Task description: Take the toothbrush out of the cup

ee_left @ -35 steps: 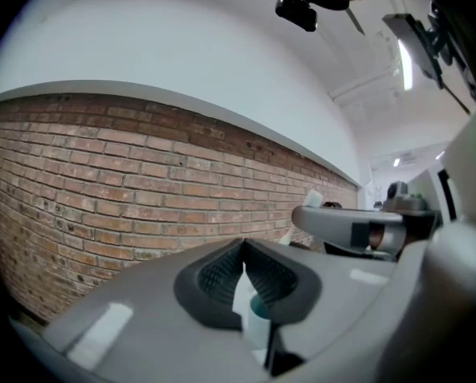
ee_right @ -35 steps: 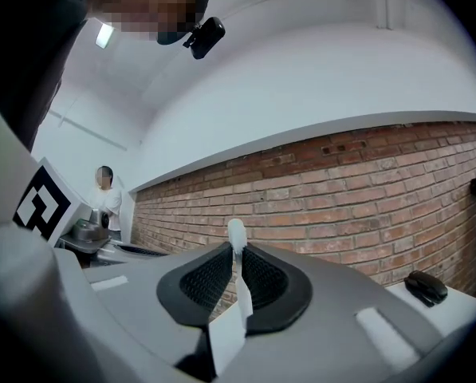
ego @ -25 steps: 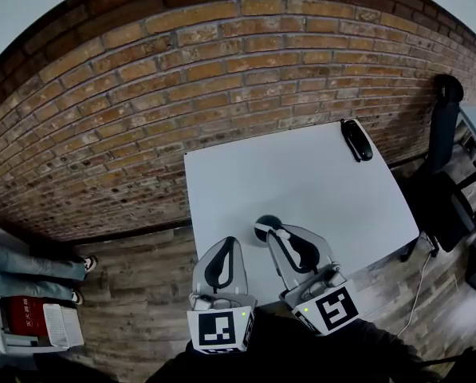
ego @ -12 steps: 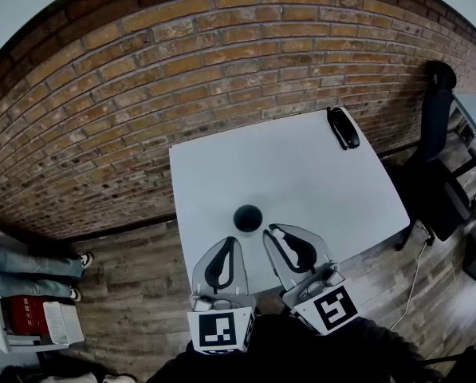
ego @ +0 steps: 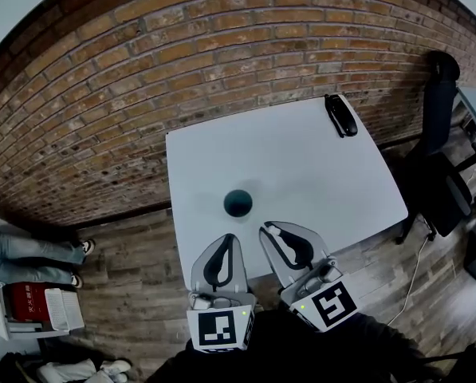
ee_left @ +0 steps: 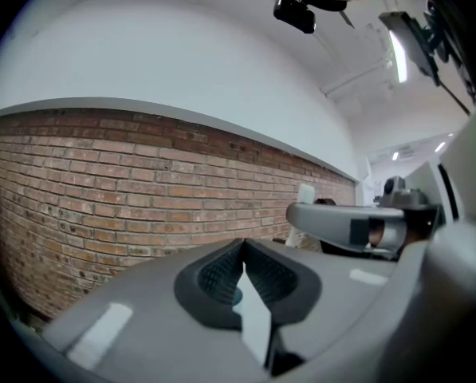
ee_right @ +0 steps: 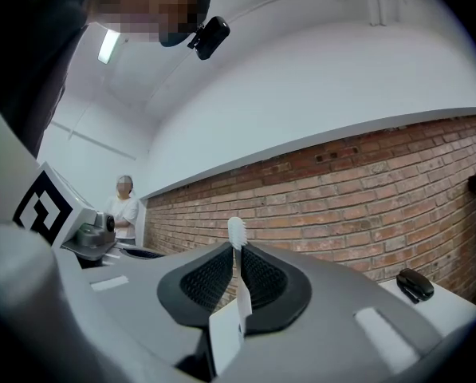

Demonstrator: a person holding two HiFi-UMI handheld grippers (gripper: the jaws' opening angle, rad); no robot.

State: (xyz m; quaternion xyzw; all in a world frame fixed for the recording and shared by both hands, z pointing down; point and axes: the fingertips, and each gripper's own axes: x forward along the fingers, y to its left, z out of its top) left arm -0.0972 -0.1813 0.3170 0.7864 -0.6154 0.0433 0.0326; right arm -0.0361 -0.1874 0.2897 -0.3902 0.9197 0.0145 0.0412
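Observation:
A dark teal cup (ego: 238, 203) stands upright on the white table (ego: 301, 166), and nothing sticks out of it. My right gripper (ego: 268, 230) hovers just right of the cup and nearer me, clear of it. It is shut on a white toothbrush (ee_right: 238, 282), which stands upright between the pads with its bristle head (ee_right: 236, 232) above the jaws. My left gripper (ego: 228, 239) sits beside the right one, below the cup, with its fingertips together and nothing in them. From the left gripper view, the left gripper (ee_left: 242, 250) shows pads meeting at the tip.
A black stapler-like object (ego: 340, 115) lies at the table's far right corner, also visible as a dark shape (ee_right: 414, 284). A brick wall runs behind the table. A black chair (ego: 441, 110) stands to the right. A person's legs (ego: 30, 258) are at the far left.
Both grippers have drawn back toward me from the cup. A second ago the right gripper was over the cup; now the cup stands apart ahead of it.

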